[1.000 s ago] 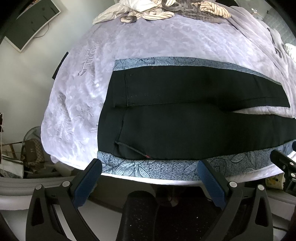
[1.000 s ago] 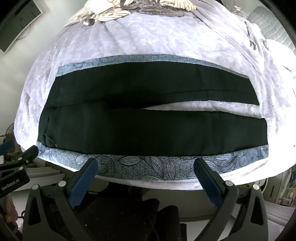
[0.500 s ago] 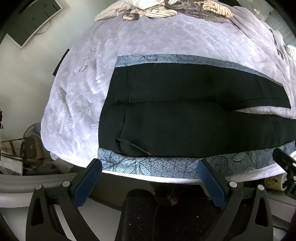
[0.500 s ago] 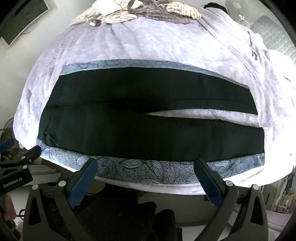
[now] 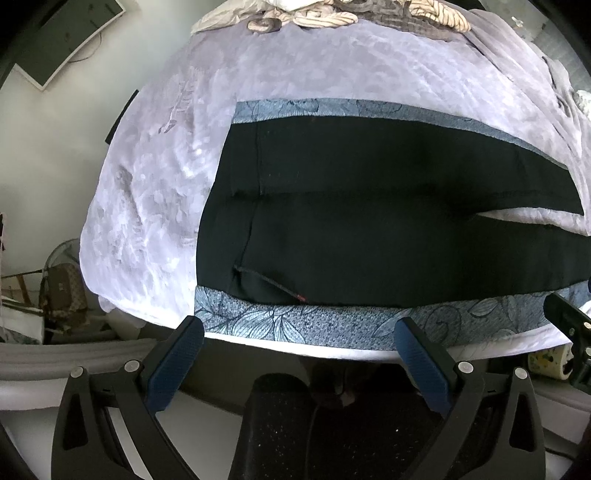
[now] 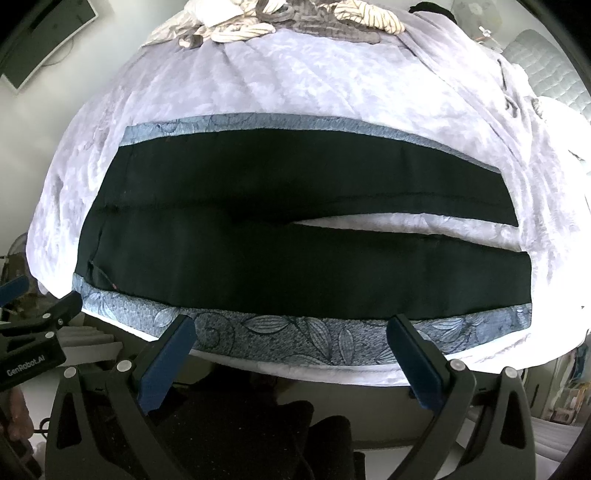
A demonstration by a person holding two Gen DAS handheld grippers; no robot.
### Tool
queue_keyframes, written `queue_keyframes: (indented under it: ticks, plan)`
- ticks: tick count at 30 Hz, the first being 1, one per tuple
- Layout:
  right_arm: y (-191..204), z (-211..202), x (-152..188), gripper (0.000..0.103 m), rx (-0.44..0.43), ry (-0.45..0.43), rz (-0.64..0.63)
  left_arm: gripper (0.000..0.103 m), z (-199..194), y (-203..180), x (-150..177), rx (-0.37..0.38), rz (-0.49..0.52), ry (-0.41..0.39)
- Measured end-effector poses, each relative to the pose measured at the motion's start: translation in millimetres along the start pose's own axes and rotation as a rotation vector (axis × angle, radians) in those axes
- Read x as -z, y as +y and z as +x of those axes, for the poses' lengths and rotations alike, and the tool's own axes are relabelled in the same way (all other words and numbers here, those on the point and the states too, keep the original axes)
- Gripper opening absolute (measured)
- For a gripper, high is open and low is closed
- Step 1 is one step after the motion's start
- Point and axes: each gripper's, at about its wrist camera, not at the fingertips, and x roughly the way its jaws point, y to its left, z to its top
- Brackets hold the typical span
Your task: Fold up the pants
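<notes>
Black pants lie flat across a blue leaf-patterned mat on the bed, waistband at the left, both legs running right with a narrow gap between them. My left gripper hovers open just off the near bed edge, in front of the waist end with its pocket. My right gripper is open too, in front of the near leg's middle. Neither touches the cloth. Each gripper shows at the edge of the other's view.
A lilac patterned bedspread covers the bed. A heap of striped and grey clothes lies at the far side. A wall screen hangs at the upper left. Bags and clutter stand on the floor at the left.
Both grippers have shifted a little closer to the bed edge and tilted, so the pants sit lower and larger in view. The pants have not moved. Both stay open.
</notes>
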Motion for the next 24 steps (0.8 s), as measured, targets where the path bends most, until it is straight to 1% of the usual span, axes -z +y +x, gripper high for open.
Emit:
queue_keyframes:
  ticks: [11,14,15,16,18,19,20,21,22,23,24]
  plan:
    - [34.1,20.2,0.9,0.103,-0.02,0.04,-0.081,0.103,24.4,18.0,13.3,-0.015,-0.053,0.067]
    - [37.3,25.3,0.7,0.103,-0.034,0.05,-0.086,0.103,31.9,24.3,15.6,-0.001,-0.071,0.076]
    - [36.9,27.7,0.8,0.103,-0.051,0.051,-0.08,0.103,34.2,26.4,15.6,0.012,-0.079,0.074]
    - [34.6,31.5,1.2,0.103,-0.096,0.052,-0.059,0.103,36.6,28.9,15.4,0.03,-0.09,0.071]
    - [21.6,42.9,3.8,0.103,-0.247,0.066,0.022,0.103,48.1,40.6,16.1,0.119,-0.151,0.059]
    - [10.2,53.3,7.0,0.103,-0.344,0.088,0.095,0.103,53.5,45.7,16.3,0.161,-0.178,0.064]
    - [-0.1,62.9,10.9,0.103,-0.413,0.106,0.161,0.103,65.6,55.6,17.8,0.248,-0.232,0.074]
    - [-12.5,74.6,16.5,0.099,-0.493,0.126,0.236,0.103,72.2,60.5,19.1,0.287,-0.256,0.082]
    - [-25.1,87.6,24.0,0.095,-0.576,0.148,0.308,0.103,79.6,65.3,20.7,0.321,-0.28,0.09]
    - [-36.4,100.9,32.8,0.08,-0.641,0.181,0.373,0.103,91.2,71.9,23.7,0.354,-0.308,0.103]
    - [-43.3,110.2,40.2,0.071,-0.679,0.206,0.413,0.103,96.7,74.9,25.7,0.368,-0.319,0.107]
